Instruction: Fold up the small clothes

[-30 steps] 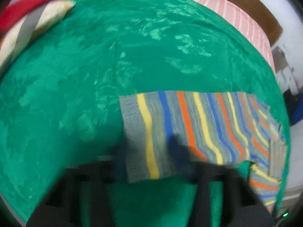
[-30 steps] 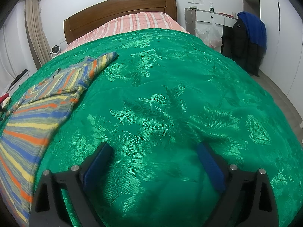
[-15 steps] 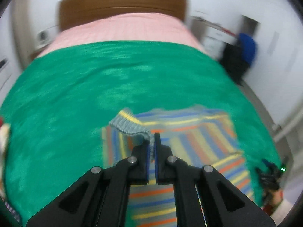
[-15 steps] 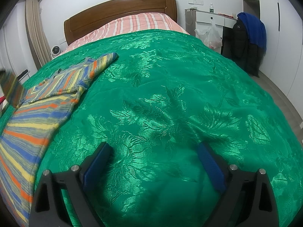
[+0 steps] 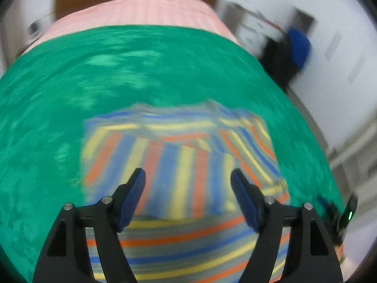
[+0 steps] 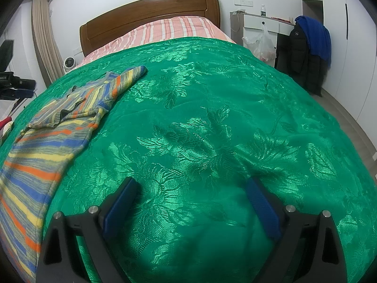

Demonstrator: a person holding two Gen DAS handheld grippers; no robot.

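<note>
A small striped sweater in orange, blue, yellow and grey lies on the green bedspread, with one sleeve folded over its body. My left gripper is open and empty just above it; this view is motion-blurred. In the right wrist view the sweater lies at the far left, its other sleeve stretched toward the headboard. My right gripper is open and empty over bare bedspread, well to the right of the sweater.
A striped pink sheet and wooden headboard are at the far end. A white dresser and a chair with dark and blue coats stand right of the bed. A small fan sits at the left.
My left gripper took hold of the sleeve cuff, lifted it over the sweater's body, and has now opened and let it go. The right gripper has not moved.
</note>
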